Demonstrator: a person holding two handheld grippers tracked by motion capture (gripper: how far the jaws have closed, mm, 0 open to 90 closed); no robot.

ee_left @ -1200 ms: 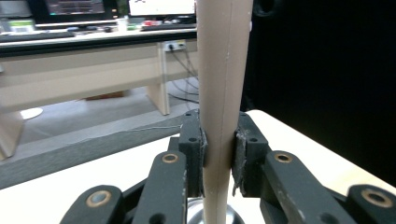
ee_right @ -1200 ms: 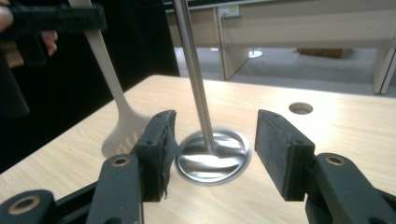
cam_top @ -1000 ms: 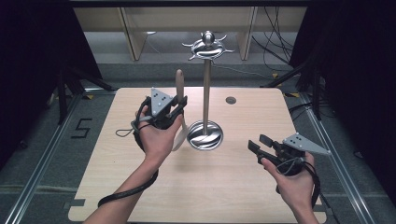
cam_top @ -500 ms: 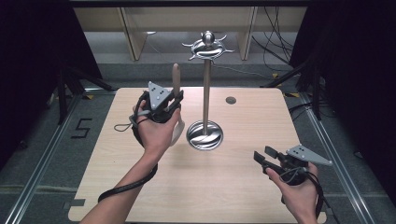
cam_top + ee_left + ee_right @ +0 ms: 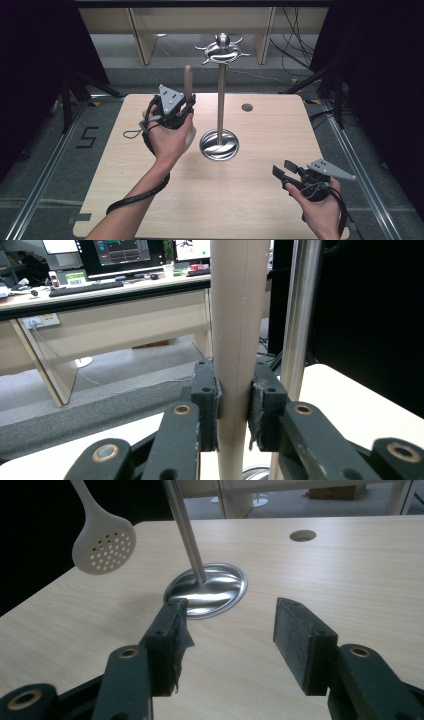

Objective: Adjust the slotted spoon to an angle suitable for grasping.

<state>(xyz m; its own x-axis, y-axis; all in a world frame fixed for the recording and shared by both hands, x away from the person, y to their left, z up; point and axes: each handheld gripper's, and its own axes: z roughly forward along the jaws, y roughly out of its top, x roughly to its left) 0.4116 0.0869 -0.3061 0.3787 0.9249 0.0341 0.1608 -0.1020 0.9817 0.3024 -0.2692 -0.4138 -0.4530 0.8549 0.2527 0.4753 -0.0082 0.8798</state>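
- Beige plastic, matte and smooth, makes up the one skimmer spoon (image 5: 104, 542) here: a long rounded handle (image 5: 238, 330) with a faint moulding seam down it, and a round shallow bowl pierced by many small holes.
- One left claw (image 5: 186, 106) is clamped on that handle about midway, a black padded jaw pressed to each side. The spoon stands upright in the air above the worktop (image 5: 150, 200), handle tip up, just beside the metal pole and left of it in the high view.
- In the right gripper view the perforated bowl hangs clear above the wood, near the stand's base.
- One stand (image 5: 220, 100): a slim polished steel pole rising from a round, dished, mirror-bright base (image 5: 220, 587), topped by a shiny crown of short curved hooks with a ball knob.
- One right claw (image 5: 284, 170) sits low over the near right part of the worktop, its two jaws apart with nothing between them. The pads are dark and rough, and the covering on one is frayed at the edge.
- Two hands, one to each gripper. Each gripper carries one grey three-cornered plate and a black cable.
- One worktop of pale wood-grain laminate with rounded corners and one small round hole (image 5: 246, 107) near its far edge.
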